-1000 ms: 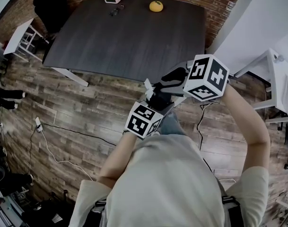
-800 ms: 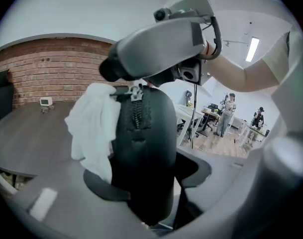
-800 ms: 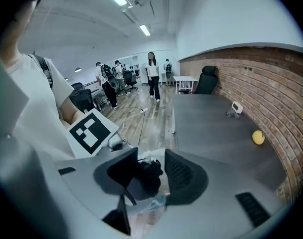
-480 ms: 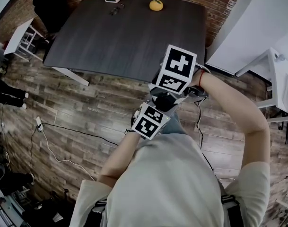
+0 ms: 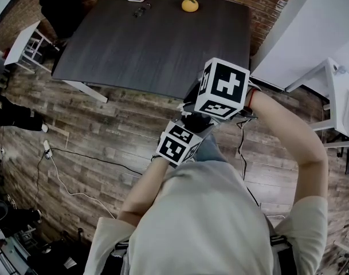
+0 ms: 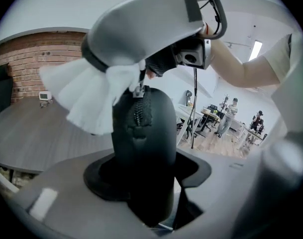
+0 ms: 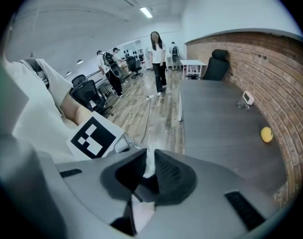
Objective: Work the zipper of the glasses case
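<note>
Wood floor (image 5: 105,136) underfoot, dark bench (image 5: 151,44) beyond.
Glasses case (image 6: 144,148): upright in mid-air, clamped in left claw (image 6: 146,176).
Zipper (image 6: 137,114): visible run looks closed.
Zipper pull (image 6: 140,89): at top end, pinched by right claw (image 7: 147,171), whose jaws have just been closing.
Progress: grip made; sliding apparently all remains.
</note>
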The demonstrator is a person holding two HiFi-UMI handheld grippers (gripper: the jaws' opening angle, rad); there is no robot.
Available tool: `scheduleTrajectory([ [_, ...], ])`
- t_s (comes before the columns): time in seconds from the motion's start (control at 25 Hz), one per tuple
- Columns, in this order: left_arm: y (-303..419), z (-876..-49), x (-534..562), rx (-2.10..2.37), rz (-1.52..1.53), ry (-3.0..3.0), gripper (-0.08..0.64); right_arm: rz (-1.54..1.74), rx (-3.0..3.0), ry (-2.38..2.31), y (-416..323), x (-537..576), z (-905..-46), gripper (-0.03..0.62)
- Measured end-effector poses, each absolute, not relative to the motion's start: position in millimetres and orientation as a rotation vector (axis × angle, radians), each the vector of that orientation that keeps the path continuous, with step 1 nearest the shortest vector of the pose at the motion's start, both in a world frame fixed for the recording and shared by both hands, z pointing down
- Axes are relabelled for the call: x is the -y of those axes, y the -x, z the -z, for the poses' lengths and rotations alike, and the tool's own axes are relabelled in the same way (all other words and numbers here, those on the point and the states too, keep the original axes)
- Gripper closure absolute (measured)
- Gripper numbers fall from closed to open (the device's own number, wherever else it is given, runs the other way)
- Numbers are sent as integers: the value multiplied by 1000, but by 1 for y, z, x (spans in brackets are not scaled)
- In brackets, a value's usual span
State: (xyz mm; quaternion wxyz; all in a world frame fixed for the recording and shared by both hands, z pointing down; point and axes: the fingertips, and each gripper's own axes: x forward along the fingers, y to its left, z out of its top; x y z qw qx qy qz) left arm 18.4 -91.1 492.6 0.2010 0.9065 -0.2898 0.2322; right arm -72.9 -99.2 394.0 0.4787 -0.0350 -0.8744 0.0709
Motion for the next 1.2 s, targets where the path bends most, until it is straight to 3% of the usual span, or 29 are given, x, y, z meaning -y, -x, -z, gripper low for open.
scheduleTrajectory([
  [0.44, -13, -469, 101, 829, -437, -2546, 304, -164, 2304, -162, 55, 136, -371, 549],
  [1.2, 11, -400, 114, 861, -48, -2592, 307, -488, 2693, -529, 15, 164, -357, 551],
])
